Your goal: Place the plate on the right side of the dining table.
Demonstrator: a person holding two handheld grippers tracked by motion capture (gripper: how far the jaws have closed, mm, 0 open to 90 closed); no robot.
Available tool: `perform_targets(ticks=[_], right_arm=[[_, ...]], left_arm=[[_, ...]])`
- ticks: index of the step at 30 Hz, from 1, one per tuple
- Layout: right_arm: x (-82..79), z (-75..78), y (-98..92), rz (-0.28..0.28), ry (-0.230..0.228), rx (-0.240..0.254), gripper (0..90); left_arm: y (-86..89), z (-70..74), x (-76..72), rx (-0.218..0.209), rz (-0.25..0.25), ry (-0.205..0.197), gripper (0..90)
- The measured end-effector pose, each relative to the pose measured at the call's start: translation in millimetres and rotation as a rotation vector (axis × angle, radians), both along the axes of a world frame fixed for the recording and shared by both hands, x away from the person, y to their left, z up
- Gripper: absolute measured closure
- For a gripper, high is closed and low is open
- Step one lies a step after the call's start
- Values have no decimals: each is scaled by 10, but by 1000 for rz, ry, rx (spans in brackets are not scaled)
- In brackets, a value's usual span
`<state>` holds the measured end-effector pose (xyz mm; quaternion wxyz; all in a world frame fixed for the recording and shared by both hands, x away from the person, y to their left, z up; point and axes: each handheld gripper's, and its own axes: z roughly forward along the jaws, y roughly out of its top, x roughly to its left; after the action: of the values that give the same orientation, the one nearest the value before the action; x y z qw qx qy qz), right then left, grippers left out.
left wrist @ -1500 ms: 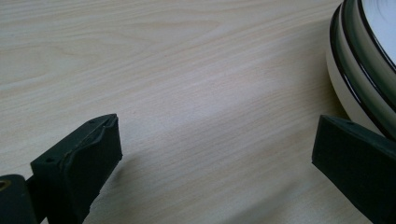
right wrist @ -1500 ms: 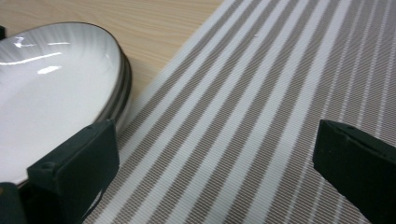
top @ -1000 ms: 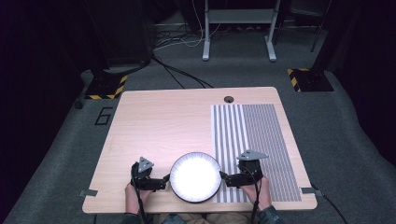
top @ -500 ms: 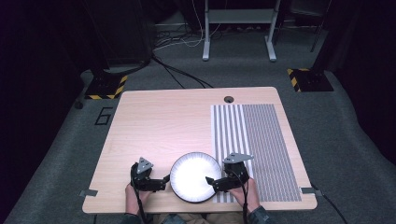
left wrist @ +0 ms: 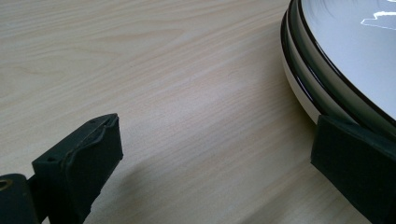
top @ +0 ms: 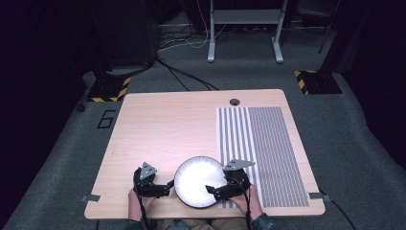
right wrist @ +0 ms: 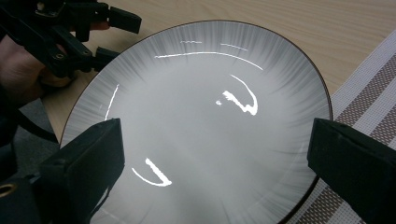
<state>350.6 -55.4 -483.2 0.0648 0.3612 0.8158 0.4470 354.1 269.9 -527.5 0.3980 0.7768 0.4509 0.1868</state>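
A round white plate (top: pixel 198 178) with a thin dark rim lies near the wooden table's front edge. My left gripper (top: pixel 167 185) rests on the table just left of the plate, open. In the left gripper view (left wrist: pixel 219 140) its right jaw sits against the plate's rim (left wrist: pixel 322 79), with bare wood between the jaws. My right gripper (top: pixel 211 190) reaches over the plate's right front part, open. In the right gripper view (right wrist: pixel 219 140) both jaws spread wide above the glossy plate (right wrist: pixel 201 107). The left gripper (right wrist: pixel 93 28) and the hand holding it show beyond the plate.
A striped grey-and-white mat (top: pixel 268 143) covers the table's right side, its edge just right of the plate (right wrist: pixel 369 107). The light wooden table (top: pixel 163 124) has a cable hole (top: pixel 234 102) at the back. Stand legs and cables lie on the floor beyond.
My right gripper has moved left from the mat's edge to over the plate's right front part. The left gripper and the plate have stayed in place.
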Motion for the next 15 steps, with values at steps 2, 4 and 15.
perform_targets(ticks=[2,4,15], right_arm=[[3,2,5,-6,-7,-6,30],[17,4,-6,-21,-12,-4,31],[20,-34,-17,-43,7,-14,6]], left_arm=[[5,0,-3,0,-4,0,18],[9,3,-12,0,-3,-2,18],[21,1,-13,-19,-5,6,11]])
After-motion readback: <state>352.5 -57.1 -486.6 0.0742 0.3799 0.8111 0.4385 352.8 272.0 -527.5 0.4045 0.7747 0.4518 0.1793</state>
